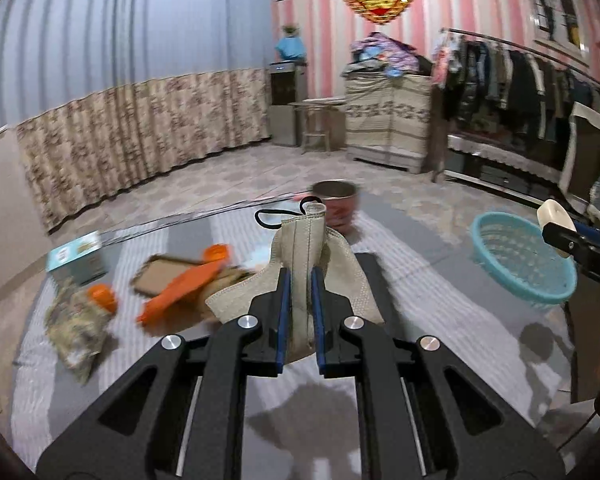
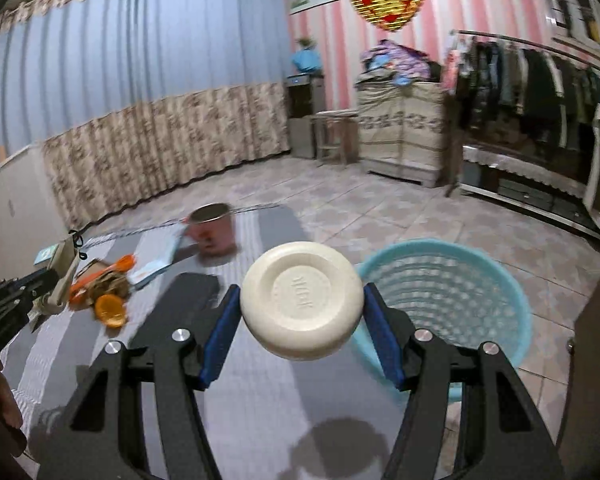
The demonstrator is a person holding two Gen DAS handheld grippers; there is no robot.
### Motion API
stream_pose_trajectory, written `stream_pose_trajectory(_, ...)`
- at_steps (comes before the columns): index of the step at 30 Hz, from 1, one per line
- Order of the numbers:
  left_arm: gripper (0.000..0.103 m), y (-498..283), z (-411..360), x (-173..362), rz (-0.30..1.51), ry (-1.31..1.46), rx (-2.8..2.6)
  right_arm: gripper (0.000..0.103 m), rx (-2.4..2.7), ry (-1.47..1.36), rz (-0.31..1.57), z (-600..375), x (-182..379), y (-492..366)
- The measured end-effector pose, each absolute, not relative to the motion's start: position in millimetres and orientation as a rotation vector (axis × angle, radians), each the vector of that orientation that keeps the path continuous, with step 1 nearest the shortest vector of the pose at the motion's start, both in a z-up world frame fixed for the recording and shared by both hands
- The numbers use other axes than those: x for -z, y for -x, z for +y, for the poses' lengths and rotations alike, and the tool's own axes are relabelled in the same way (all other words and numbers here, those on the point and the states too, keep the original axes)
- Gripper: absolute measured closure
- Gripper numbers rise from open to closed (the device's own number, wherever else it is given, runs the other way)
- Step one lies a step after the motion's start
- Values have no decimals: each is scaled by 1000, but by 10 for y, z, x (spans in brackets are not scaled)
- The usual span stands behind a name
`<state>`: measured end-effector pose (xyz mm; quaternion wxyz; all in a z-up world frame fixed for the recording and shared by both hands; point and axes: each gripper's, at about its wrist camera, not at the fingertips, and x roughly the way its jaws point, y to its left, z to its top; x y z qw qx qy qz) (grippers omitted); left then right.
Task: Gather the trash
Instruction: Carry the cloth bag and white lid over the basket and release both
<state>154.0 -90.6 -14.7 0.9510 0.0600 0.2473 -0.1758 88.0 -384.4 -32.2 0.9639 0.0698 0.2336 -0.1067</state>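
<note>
A: Grippers first. What has each got?

B: The left gripper is nearly closed, its blue pads pinching a beige face mask that stands up between the fingers, black ear loop trailing off the top. The right gripper is partly open around a round cream lid, one pad on each edge, so it is clamped, not loose.

A: And the basket?

B: The teal basket sits on the floor just past the right fingers, a little to their right. From the left wrist it shows off to the right, with the lid and right gripper poking in near its rim. As far as I can see through the mesh, it looks empty, though its bottom is partly hidden.

A: So nothing collected yet?

B: That is my reading. Two pieces are lifted and neither is over the basket. The lid is the closer one; the mask is well to the left of it.

A: What is left on the mat?

B: Plenty. On the striped mat there is an orange wrapper lying across a brown card, an orange cap beside a crumpled patterned packet, and a small blue box behind them. A pink can stands at the mat's far edge; it is blurred, and I cannot tell whether it counts as trash.

A: Early days, then.

B: I'd judge so: two drops pending, then several more pickups.
</note>
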Motion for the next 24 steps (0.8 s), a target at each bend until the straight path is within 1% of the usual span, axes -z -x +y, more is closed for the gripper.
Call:
stream_pose_trajectory(11, 94, -1449, -2149, 61, 438, -151, 530, 42, 353, -186, 389, -4760, 332, -590)
stream_pose_trajectory(16, 94, -1434, -2506, 47, 426, -160, 573, 42, 368, -251, 367, -5072, 342, -565)
stream_pose_trajectory(24, 94, -1400, -2879, 12, 406, -169, 614, 42, 369, -299, 345, -5273, 296, -634)
